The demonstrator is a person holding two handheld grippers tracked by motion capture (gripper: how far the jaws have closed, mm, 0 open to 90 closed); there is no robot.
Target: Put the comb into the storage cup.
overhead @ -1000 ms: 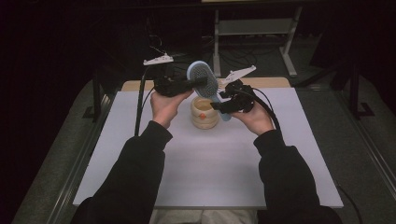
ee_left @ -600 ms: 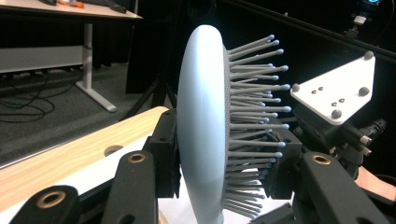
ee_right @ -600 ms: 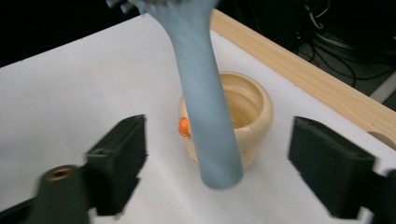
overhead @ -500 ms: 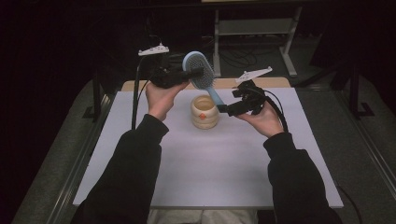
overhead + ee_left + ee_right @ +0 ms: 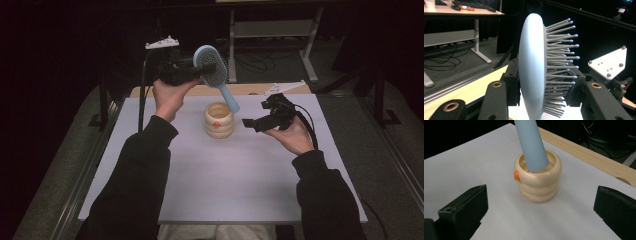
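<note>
While the left gripper (image 5: 200, 70) clamps the hairbrush (image 5: 212, 65) by its head, handle tilted into the cream cup (image 5: 219, 120) near the table's (image 5: 150, 165) far edge, the right gripper (image 5: 256, 122), jaws just opened and empty, stands beside it.

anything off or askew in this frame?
Nothing spilled or damaged. The one oddity: the blue hairbrush is gripped by its head, bristles and all, in the left gripper, and hangs tilted, its handle tip just over the mouth of the upright cream cup. The right gripper is open beside it.
</note>
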